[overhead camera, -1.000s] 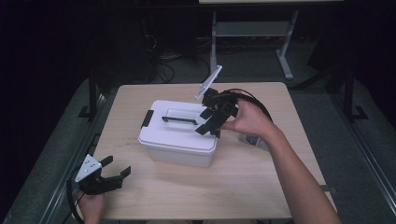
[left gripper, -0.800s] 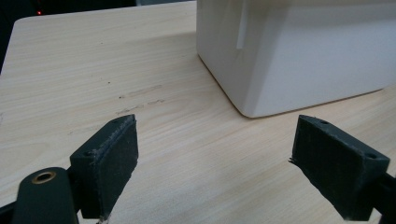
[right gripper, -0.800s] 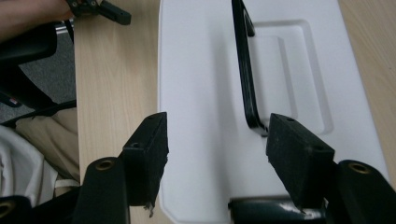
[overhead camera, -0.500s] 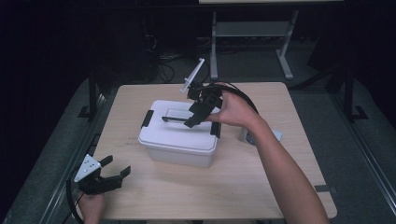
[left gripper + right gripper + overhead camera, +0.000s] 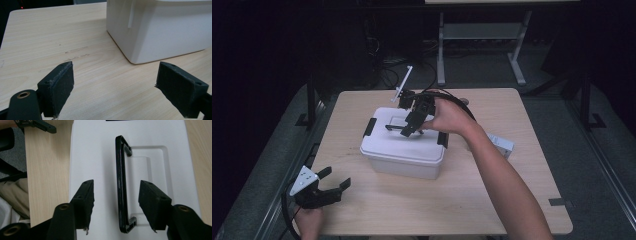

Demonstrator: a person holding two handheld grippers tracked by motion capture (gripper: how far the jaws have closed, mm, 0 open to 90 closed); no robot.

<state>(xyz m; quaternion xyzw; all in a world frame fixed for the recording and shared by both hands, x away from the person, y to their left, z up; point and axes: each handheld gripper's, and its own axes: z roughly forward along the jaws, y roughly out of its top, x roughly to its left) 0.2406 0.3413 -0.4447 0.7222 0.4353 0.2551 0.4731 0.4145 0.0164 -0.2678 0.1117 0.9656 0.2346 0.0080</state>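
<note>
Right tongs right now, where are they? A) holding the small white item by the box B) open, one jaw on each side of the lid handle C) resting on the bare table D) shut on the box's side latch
B: in the right gripper view the right tongs stand open over the white box, the black handle running between the two jaws, not yet pinched.

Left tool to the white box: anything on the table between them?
Nothing: bare wood table between left tool and white box, per left gripper view.

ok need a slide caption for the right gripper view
Open right tongs poised above the white box lid, its raised black handle running between the two jaws.
</note>
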